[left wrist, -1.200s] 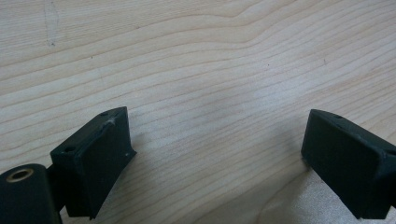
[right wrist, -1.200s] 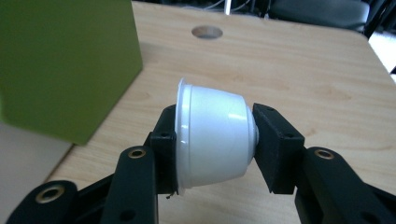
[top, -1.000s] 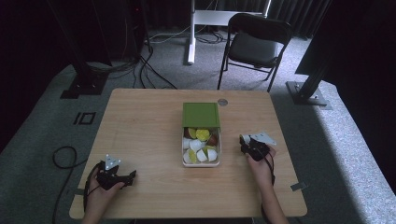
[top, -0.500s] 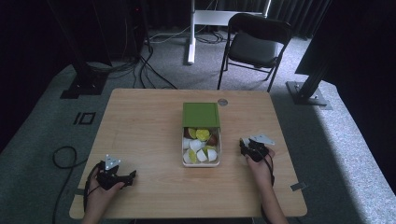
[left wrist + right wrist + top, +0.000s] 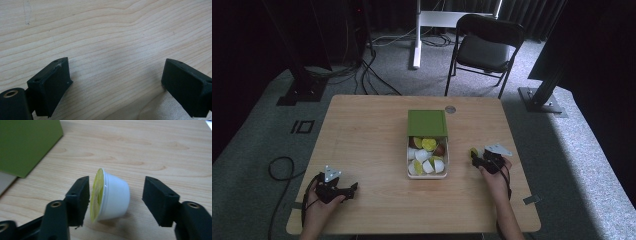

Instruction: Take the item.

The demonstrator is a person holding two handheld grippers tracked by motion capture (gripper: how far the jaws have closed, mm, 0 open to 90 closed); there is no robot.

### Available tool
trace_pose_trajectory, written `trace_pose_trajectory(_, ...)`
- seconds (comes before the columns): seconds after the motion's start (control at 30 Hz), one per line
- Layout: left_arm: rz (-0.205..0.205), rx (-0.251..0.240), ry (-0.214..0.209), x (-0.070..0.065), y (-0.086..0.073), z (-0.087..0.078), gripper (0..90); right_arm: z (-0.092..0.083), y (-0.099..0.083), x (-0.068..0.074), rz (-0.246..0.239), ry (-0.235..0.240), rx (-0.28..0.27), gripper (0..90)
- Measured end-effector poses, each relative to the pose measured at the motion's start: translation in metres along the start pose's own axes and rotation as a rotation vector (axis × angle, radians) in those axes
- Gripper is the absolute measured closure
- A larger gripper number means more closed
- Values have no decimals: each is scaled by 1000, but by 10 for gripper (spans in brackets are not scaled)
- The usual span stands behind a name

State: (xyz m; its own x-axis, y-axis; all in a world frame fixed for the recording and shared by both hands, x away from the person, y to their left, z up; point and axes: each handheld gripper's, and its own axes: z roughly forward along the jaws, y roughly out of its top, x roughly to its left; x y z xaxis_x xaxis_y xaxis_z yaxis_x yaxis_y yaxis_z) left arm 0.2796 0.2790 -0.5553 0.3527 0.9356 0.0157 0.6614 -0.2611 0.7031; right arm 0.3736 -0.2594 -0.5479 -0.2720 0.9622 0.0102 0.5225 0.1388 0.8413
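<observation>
From the high view, the right gripper (image 5: 477,157) sat right of the box (image 5: 427,161); best to draw straight back, leaving the capsule (image 5: 473,151) undisturbed. The left gripper (image 5: 117,82) was open over bare table (image 5: 105,32). In the right gripper view, the jaws had just been opening; the capsule (image 5: 111,196) lay on its side between them, lid against the left pad, clear of the right.

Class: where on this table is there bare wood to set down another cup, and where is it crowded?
Free: the wide left stretch between the box and left gripper, and the far corners. Crowded: between box and right gripper, where the cup lies.
</observation>
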Motion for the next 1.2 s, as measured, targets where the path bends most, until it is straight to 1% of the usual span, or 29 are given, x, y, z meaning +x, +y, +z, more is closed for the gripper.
trace_pose_trajectory(0.07, 0, 0, 0, 0, 0, 0, 95, -5, 1, -3, 12, 24, -22, 295)
trace_pose_trajectory(0.1, 0, 0, 0, 0, 0, 0, 95, -8, 1, -4, 15, 34, -32, 283)
trace_pose_trajectory(0.13, 0, 0, 0, 0, 0, 0, 95, -8, 1, -4, 15, 34, -32, 283)
trace_pose_trajectory(0.2, 0, 0, 0, 0, 0, 0, 95, -14, 1, -7, -5, 67, -36, 221)
trace_pose_trajectory(0.23, 0, 0, 0, 0, 0, 0, 95, -18, -1, -9, -36, 85, -33, 205)
trace_pose_trajectory(0.27, 0, 0, 0, 0, 0, 0, 95, -20, -2, -9, -56, 94, -16, 193)
trace_pose_trajectory(0.33, 1, 1, 0, 0, 0, 0, 95, -22, -5, -9, -103, 112, -3, 178)
trace_pose_trajectory(0.37, 0, 1, 0, 0, 0, 0, 95, -22, -5, -9, -103, 112, -3, 178)
trace_pose_trajectory(0.4, 0, 0, 0, 0, 0, 0, 95, -26, -7, -9, -141, 168, 16, 178)
trace_pose_trajectory(0.43, 0, 0, 0, 0, 0, 0, 95, -26, -7, -9, -141, 168, 16, 178)
trace_pose_trajectory(0.47, 0, 1, 0, 0, 0, 0, 95, -29, -10, -8, -198, 207, 38, 178)
trace_pose_trajectory(0.5, 0, 0, 0, 0, 0, 0, 95, -29, -10, -8, -198, 207, 38, 178)
trace_pose_trajectory(0.53, 0, 0, 0, 0, 0, 0, 95, -31, -11, -7, -217, 215, 44, 178)
trace_pose_trajectory(0.7, 0, 0, 0, 0, 0, 0, 95, -38, -12, -8, -213, 242, 25, 178)
trace_pose_trajectory(0.77, 0, 0, 0, 0, 0, 0, 95, -41, -13, -10, -219, 252, 31, 178)
trace_pose_trajectory(0.83, 0, 0, 0, 0, 0, 0, 95, -44, -16, -12, -237, 257, 46, 178)
trace_pose_trajectory(0.97, 0, 0, 0, 0, 0, 0, 95, -48, -20, -15, -255, 269, 57, 178)
trace_pose_trajectory(1.0, 0, 0, 0, 0, 0, 0, 95, -50, -21, -16, -270, 283, 62, 178)
trace_pose_trajectory(1.1, 0, 0, 0, 0, 0, 0, 95, -52, -22, -17, -280, 293, 68, 178)
trace_pose_trajectory(1.13, 0, 0, 0, 0, 0, 0, 95, -55, -24, -18, -298, 312, 73, 178)
trace_pose_trajectory(1.2, 0, 0, 0, 0, 0, 0, 95, -56, -25, -17, -307, 325, 75, 178)
